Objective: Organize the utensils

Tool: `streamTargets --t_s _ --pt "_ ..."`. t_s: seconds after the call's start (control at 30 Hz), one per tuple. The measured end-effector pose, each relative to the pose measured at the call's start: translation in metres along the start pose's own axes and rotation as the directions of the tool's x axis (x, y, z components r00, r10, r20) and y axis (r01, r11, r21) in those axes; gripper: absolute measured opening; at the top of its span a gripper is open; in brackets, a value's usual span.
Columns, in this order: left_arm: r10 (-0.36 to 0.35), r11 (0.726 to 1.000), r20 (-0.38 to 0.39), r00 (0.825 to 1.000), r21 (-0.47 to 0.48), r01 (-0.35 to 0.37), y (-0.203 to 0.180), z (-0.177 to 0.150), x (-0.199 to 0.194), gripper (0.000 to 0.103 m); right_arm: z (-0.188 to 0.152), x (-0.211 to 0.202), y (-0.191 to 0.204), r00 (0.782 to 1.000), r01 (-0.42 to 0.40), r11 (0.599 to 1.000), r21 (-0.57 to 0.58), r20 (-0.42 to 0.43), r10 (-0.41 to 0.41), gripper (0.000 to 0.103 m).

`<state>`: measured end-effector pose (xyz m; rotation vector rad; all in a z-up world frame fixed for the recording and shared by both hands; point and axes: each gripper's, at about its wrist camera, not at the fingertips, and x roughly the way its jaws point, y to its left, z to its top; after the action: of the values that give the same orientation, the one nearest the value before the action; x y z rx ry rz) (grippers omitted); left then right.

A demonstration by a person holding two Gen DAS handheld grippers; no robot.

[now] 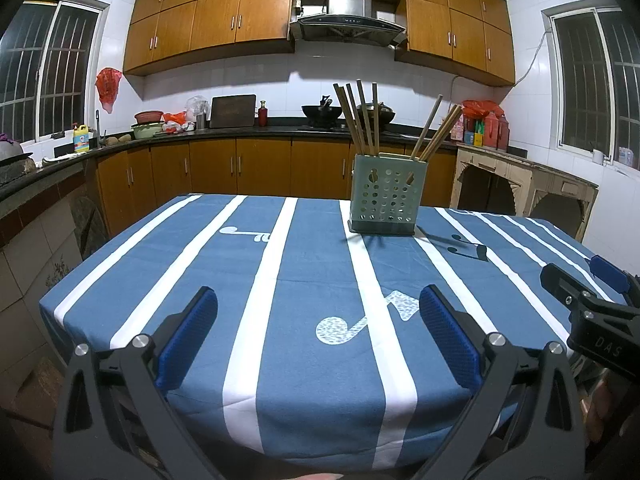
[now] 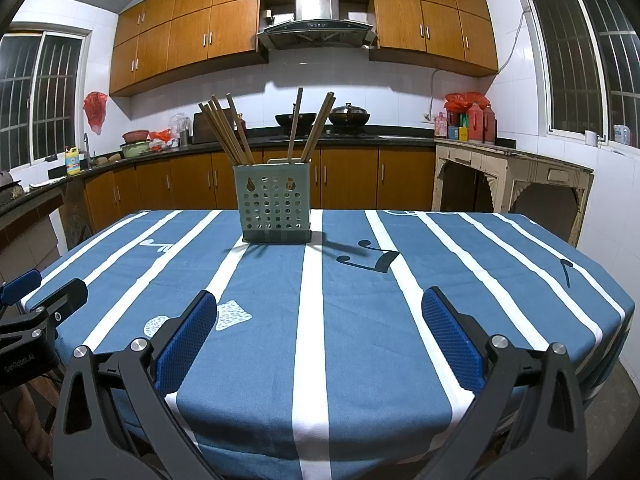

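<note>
Kitchen table covered by a blue tablecloth [image 1: 320, 380] with white stripes and musical-note prints, seen from two handheld tongs held low over its near edge.

The left gripper [image 1: 318, 334] has its blue-padded fingers spread wide with nothing between them, only cloth below. The right gripper [image 2: 320, 336] is likewise spread wide and empty. Each tool appears at the edge of the other's view: the right one off to the left tong's right side, with the white letters "DAS" on its black body, and the left one off to the right tong's left side, with "GenRobot.AI" printed on it.

A pale green perforated utensil holder [image 2: 274, 208] stands upright on the far part of the table, well ahead of both tongs, ahead and slightly right of the left pair and ahead and slightly left of the right pair. Wooden chopsticks [image 2: 228, 130] lean out of it in two bunches, one fanned to its left side and a smaller one on its right.

Beyond the table are brown kitchen cabinets [image 2: 280, 176], a dark counter, a steel range hood [image 2: 318, 20], two dark woks [image 2: 348, 116] and a yellow detergent bottle [image 2: 73, 160] whose label is too small to read.
</note>
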<state>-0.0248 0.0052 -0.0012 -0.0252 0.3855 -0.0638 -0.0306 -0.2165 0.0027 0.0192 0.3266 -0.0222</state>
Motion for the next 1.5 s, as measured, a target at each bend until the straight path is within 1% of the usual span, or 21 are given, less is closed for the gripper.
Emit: streamTargets --t_s 1.5 --pt "-0.001 1.0 -0.006 1.0 0.002 0.001 -0.001 -0.0011 0.0002 0.099 0.0008 -0.0006 0.0002 1.0 0.0 1.0 0.001 -0.004 0.0 0.101"
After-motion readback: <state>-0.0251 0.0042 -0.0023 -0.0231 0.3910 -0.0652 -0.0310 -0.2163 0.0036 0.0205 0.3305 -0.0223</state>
